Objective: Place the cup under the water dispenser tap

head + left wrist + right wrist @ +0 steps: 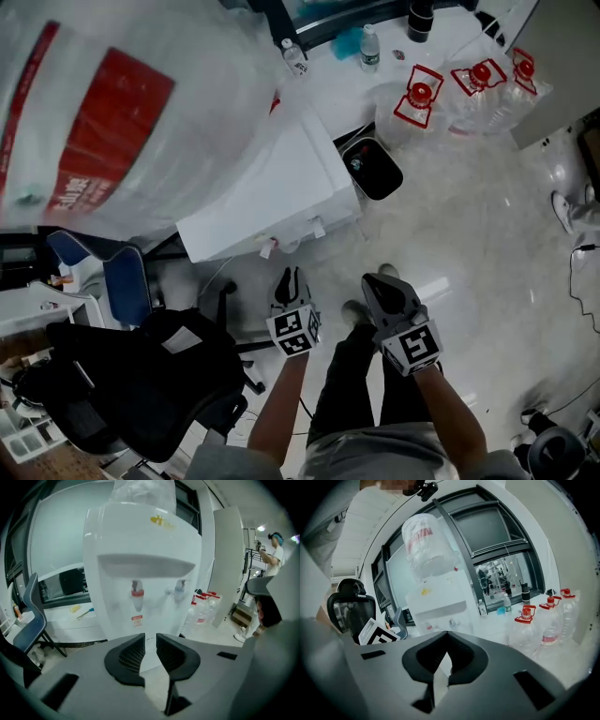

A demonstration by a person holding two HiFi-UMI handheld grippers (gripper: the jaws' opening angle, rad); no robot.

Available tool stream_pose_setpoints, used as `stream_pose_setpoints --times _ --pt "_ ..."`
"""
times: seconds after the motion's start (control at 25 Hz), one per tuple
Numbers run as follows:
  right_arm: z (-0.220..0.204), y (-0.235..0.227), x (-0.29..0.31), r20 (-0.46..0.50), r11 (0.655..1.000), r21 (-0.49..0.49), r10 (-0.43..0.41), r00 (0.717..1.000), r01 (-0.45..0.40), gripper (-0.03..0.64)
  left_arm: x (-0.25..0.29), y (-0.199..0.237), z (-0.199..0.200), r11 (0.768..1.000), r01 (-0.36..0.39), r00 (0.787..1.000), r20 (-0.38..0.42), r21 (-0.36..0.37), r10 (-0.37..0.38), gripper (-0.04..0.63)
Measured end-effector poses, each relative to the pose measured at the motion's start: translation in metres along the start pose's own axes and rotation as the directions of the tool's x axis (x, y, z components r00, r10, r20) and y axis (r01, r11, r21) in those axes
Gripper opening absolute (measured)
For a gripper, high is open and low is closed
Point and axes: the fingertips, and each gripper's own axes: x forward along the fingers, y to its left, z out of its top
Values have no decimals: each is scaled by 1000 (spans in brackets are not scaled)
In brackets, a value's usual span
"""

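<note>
I carry nothing. My left gripper (150,637) has its jaws a narrow slot apart with only floor and the dispenser's base showing through. My right gripper (447,634) has its jaws clenched tip to tip on nothing. I find no cup in any view, so I cannot say where it is.

As I judge it, the step in hand is to find and fetch the cup. To do it well, I would part one pair of jaws wide and take the cup by its wall, low enough that it does not tip. I would then carry it upright into the recess of the water dispenser (145,545) and centre it below one spout, the red tap (136,595) or the blue tap (179,588). It should stand on its own before I let go.

The left gripper view faces the dispenser's front, at centre frame, and is the only one showing both taps and the recess plainly. The head view looks down on the dispenser's top. There the big water bottle (112,112) fills the upper left and the office chair (150,375) sits at the lower left. Red-capped bottles (419,98) stand by the tabletop (328,84) at the upper right. The right gripper view shows the taps only small and blurred.
</note>
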Motion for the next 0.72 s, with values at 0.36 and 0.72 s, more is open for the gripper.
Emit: stream_pose_setpoints --times 0.36,0.72 --pt "94 47 -15 74 1000 17 15 997 -16 9 -104 -22 108 997 80 987 140 -15 -77 25" --pt "208 74 -41 148 999 -34 44 988 -40 9 -203 -47 232 988 146 941 314 -45 -124 9"
